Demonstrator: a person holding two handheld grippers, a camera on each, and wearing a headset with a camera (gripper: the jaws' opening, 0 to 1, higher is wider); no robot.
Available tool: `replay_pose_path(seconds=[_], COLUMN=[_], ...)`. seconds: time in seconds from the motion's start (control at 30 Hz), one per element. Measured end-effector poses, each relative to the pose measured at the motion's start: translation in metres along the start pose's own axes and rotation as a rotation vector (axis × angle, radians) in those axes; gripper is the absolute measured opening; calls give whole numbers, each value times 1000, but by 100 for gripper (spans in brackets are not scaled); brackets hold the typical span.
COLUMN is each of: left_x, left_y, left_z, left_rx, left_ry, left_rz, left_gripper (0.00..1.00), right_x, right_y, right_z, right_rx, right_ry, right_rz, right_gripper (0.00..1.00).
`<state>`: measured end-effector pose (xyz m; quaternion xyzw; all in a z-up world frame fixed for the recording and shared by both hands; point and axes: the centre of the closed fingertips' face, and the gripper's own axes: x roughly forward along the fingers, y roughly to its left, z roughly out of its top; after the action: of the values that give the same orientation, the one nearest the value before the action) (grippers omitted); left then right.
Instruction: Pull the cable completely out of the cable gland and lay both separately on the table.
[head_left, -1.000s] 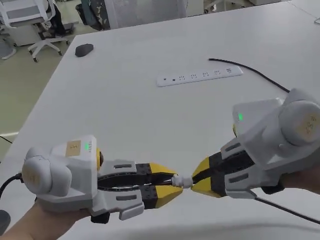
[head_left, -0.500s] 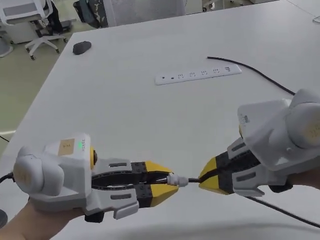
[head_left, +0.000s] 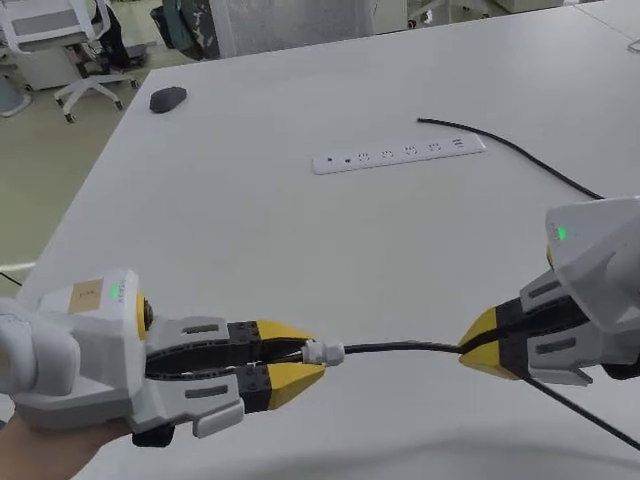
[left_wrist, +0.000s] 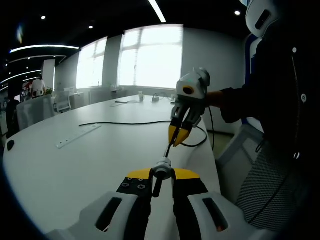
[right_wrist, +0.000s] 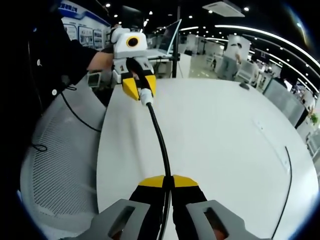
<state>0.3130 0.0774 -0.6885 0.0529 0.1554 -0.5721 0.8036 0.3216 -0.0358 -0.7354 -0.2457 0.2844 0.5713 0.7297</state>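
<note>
My left gripper (head_left: 312, 360) is shut on a small white cable gland (head_left: 323, 352), held low over the white table (head_left: 250, 230). A black cable (head_left: 400, 347) runs out of the gland to the right into my right gripper (head_left: 468, 349), which is shut on it. The cable's free end trails off behind the right gripper toward the lower right. In the left gripper view the gland (left_wrist: 162, 168) sits between the yellow jaw tips, with the right gripper (left_wrist: 178, 136) further off. In the right gripper view the cable (right_wrist: 161, 145) stretches from my jaws to the gland (right_wrist: 146, 98).
A white power strip (head_left: 398, 152) with a black cord (head_left: 520, 152) lies further back on the table. A dark computer mouse (head_left: 166, 98) rests near the far left edge. Office chairs (head_left: 60, 55) stand beyond the table.
The grippers have drawn apart: the left moved left, the right moved right. A long stretch of black cable now shows between gland and right gripper where they nearly touched before.
</note>
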Motion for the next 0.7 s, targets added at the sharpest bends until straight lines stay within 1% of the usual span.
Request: replay_pose_path(seconds=[0.17,0.2,0.27,0.3,0.4,0.43,0.5,0.57,0.7], left_x=[-10,-12,-16,-20,-26,-30,-36,-43,-59], left_y=[4,5,6,6,8,10,11,12,15], left_z=[-2,-2,-3,-2,-4,-5,-8,-12,-19], left_rx=[-11,-15,-16,-24,-31,-30,-41,-45,-58], left_ry=[-6,-7,-6,-14,-18,-19,-20,-10,-13], left_rz=[29,31,42,43,57,71,81,93,137], left_gripper=[15,15,15,15,15,15,15,15,15], right_x=[-9,-10,-12,-13,-12,-12,-11,-11,-7], right_y=[-3,-4,-4,-5,-5,-5,-6,-5,-6], right_z=[-8,-9,-8,-7,-6,-6,-6,-4,-2], right_rx=[30,31,41,43,45,46,41,35,38], right_ry=[8,7,6,1,0,1,7,6,12], right_rz=[-23,-29,-26,-29,-31,-32,-33,-35,-34], right_gripper=[0,0,0,0,0,0,0,0,0])
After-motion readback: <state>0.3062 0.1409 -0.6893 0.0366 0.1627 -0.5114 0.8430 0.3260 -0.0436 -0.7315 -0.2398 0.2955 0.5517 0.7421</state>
